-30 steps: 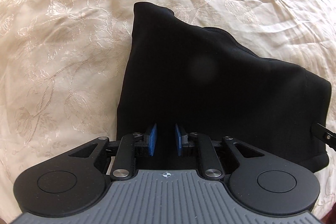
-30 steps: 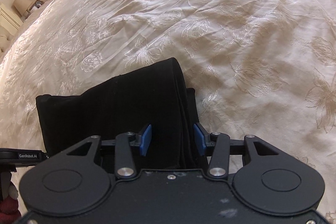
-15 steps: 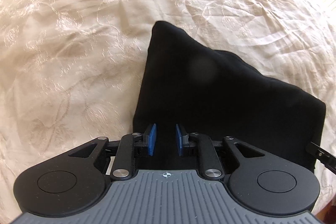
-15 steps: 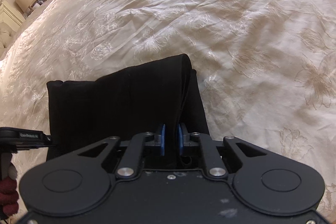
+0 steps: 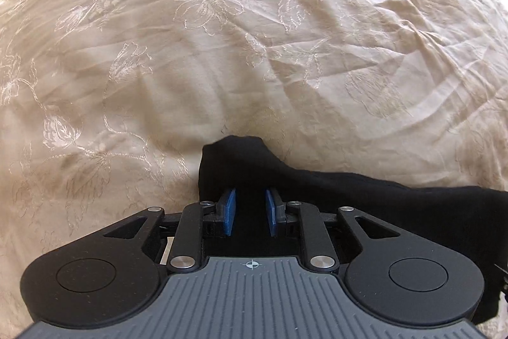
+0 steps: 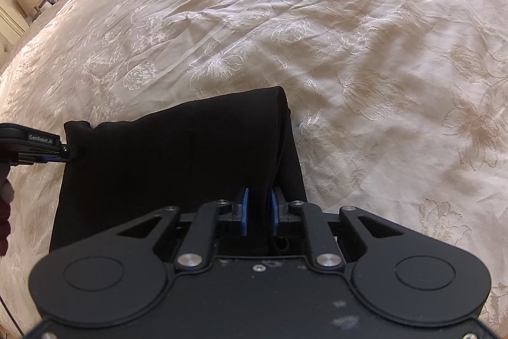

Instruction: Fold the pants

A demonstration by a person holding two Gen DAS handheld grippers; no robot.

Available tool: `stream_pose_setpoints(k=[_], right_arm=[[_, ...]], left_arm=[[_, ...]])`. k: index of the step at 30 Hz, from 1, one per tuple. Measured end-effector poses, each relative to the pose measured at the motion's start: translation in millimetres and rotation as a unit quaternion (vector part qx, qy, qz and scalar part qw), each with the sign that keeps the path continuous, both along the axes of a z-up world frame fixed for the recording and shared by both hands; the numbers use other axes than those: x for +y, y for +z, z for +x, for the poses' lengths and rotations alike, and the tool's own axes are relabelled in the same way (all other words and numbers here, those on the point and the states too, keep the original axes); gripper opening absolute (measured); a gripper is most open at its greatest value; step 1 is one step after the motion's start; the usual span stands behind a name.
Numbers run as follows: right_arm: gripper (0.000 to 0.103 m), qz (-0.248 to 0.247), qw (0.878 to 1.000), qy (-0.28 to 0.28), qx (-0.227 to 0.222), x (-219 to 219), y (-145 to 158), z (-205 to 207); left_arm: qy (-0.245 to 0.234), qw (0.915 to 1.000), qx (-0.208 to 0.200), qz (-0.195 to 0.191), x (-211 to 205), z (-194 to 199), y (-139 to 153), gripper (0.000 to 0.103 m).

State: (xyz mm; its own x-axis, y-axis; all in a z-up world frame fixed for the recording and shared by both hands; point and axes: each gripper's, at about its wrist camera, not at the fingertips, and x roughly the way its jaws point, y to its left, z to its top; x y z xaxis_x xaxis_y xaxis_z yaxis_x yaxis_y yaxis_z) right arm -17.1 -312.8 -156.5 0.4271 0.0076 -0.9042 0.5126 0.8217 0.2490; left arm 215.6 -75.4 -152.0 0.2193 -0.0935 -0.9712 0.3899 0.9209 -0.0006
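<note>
Both grippers pinch black pants [image 6: 177, 154] over bedspread [image 6: 349, 37]: left gripper [image 5: 250, 212] w/ thin bite, right gripper [image 6: 258, 210] on edge. Risk: left corner slips out, fold sags.

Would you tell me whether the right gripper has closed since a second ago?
Yes. The right gripper stood wide open around the pants; its blue pads now pinch the folded edge, lifted off the bedspread.

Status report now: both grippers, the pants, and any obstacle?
Left gripper shut on black pants, at a corner. Right gripper shut on the opposite layered edge. Pants folded, held over the cream bedspread. No obstacle seen.
</note>
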Motion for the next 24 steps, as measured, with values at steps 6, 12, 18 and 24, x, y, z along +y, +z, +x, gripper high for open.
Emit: stream_pose_setpoints(k=[6, 12, 18, 24], right_arm=[[0.019, -0.015, 1.0, 0.009, 0.004, -1.7, -5.5, 12.2], [0.023, -0.004, 1.0, 0.002, 0.007, -11.5, -10.1, 12.6], [0.027, -0.05, 0.998, 0.006, -0.026, -3.3, 15.6, -0.5], [0.033, -0.081, 0.994, 0.075, -0.02, 27.0, 24.3, -5.5]], left_arm=[[-0.032, 0.9992, -0.017, 0.014, -9.7, -0.9, 0.3, 0.02], [-0.007, 0.999, -0.042, -0.01, 21.6, -19.1, 30.2, 0.02], [-0.002, 0.9991, -0.042, -0.012, 53.2, -61.3, 39.9, 0.02], [0.001, 1.0, -0.008, 0.0, 62.0, -103.0, 13.5, 0.023]])
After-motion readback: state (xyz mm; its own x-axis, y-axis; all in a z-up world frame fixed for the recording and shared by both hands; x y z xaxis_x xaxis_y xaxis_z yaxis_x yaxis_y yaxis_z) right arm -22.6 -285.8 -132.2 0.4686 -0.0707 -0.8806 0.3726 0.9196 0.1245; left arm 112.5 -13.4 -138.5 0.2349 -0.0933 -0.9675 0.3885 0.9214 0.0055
